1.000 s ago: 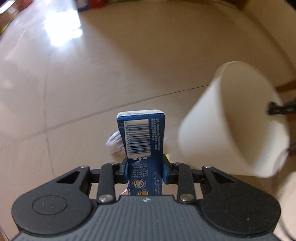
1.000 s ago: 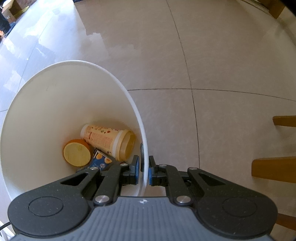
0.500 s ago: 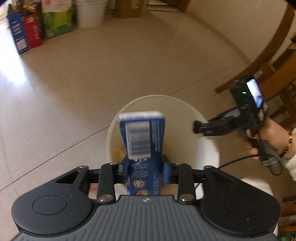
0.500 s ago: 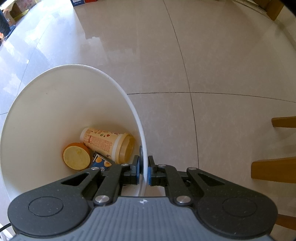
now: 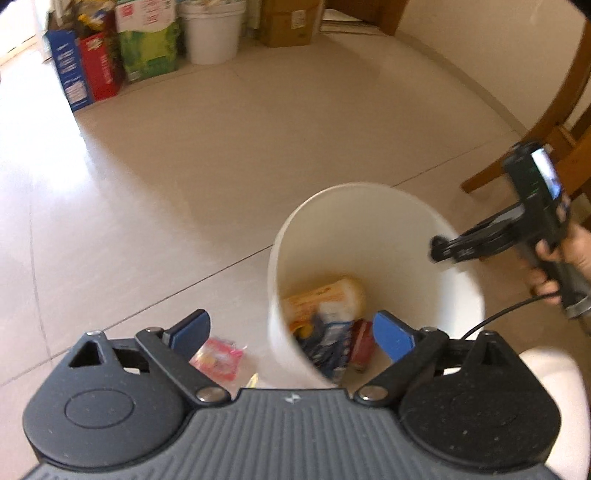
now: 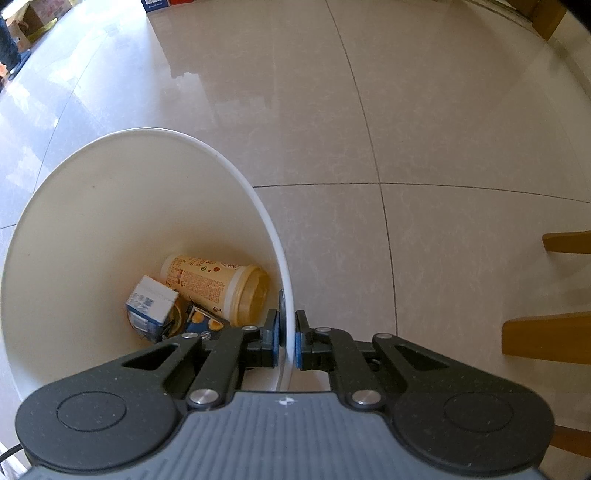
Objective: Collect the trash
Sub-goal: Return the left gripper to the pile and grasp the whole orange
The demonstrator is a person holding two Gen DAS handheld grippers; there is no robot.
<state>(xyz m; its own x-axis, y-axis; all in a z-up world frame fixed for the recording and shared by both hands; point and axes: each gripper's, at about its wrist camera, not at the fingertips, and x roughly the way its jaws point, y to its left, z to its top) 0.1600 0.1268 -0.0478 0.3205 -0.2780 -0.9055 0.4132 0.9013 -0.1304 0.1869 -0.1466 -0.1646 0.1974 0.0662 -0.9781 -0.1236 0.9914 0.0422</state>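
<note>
Glossy beige floor tiles (image 5: 221,155) with dark grout lines fill both views; coloured cardboard boxes (image 5: 92,66) and a white plastic tub (image 5: 212,33) line the upper left, wooden chair legs (image 6: 546,332) the right edge. The left gripper (image 5: 291,334) is opening wide, nothing between its jaws, above the white round plastic bin (image 5: 369,229) at centre right. The blue milk carton (image 6: 151,306) lies inside beside a yellow cup (image 6: 218,286). The right gripper (image 6: 286,341) pinches the bin's rim. A pink wrapper (image 5: 218,356) lies on the floor at lower centre.

Each tool is matte black: a ribbed grey body, two round speckled housings, silver screws and blue pads, as on the left tool (image 5: 291,334) and right tool (image 6: 287,341). A black cable (image 5: 495,319) trails at right of the left wrist view.
</note>
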